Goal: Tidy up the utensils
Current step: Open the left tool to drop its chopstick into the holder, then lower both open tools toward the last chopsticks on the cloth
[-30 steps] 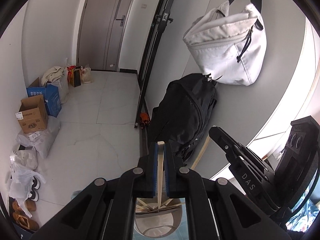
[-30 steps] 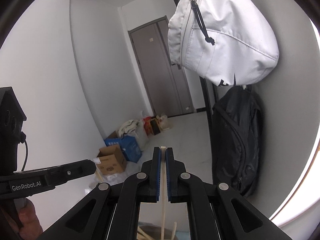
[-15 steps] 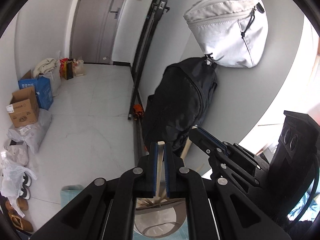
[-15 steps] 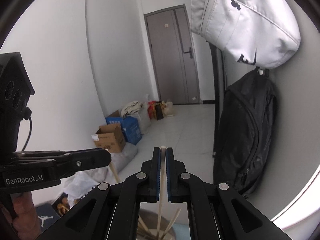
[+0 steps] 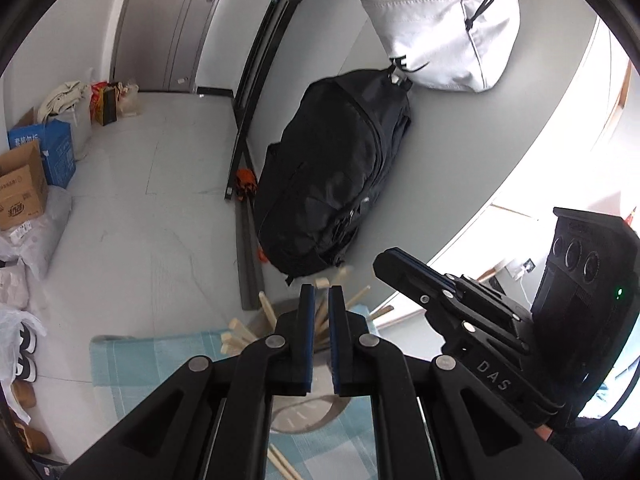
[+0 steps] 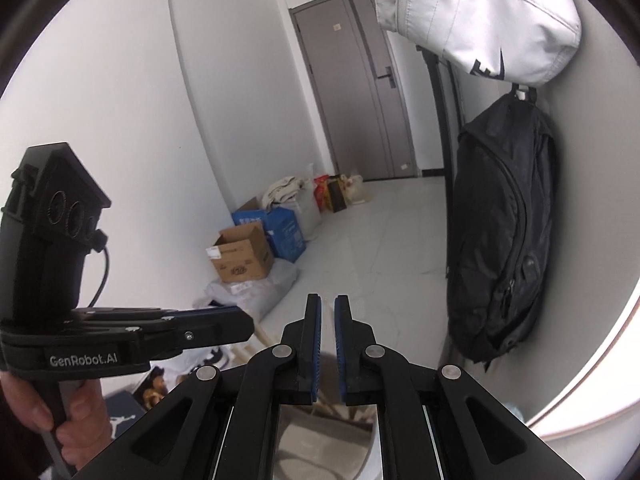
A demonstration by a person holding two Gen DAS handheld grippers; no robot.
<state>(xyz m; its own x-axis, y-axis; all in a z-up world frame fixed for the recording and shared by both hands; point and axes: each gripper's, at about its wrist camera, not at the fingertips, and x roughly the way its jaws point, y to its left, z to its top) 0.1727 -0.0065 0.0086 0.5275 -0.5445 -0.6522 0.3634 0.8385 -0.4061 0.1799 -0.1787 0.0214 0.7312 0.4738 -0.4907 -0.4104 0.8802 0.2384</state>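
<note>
My left gripper [image 5: 319, 294] is open a small way above a round metal holder [image 5: 304, 416] on a light blue cloth [image 5: 160, 364]. A wooden chopstick [image 5: 321, 312] stands loose between the jaws, and several more chopsticks [image 5: 240, 334] fan out of the holder. My right gripper [image 6: 327, 306] is open a small way and empty above the same holder [image 6: 320, 440]. It shows at the right of the left wrist view [image 5: 404, 266]. The left gripper shows at the left of the right wrist view [image 6: 240, 322].
A black backpack [image 5: 336, 168] and a white bag [image 5: 444, 24] hang on the wall ahead. Cardboard boxes [image 5: 20, 184], bags and shoes line the floor at the left. One loose chopstick [image 5: 284, 466] lies on the cloth near me.
Both grippers have opened slightly and let go of their chopsticks, which now rest in the holder. Both views have tilted down and the right gripper's chopstick has dropped from between its jaws.
</note>
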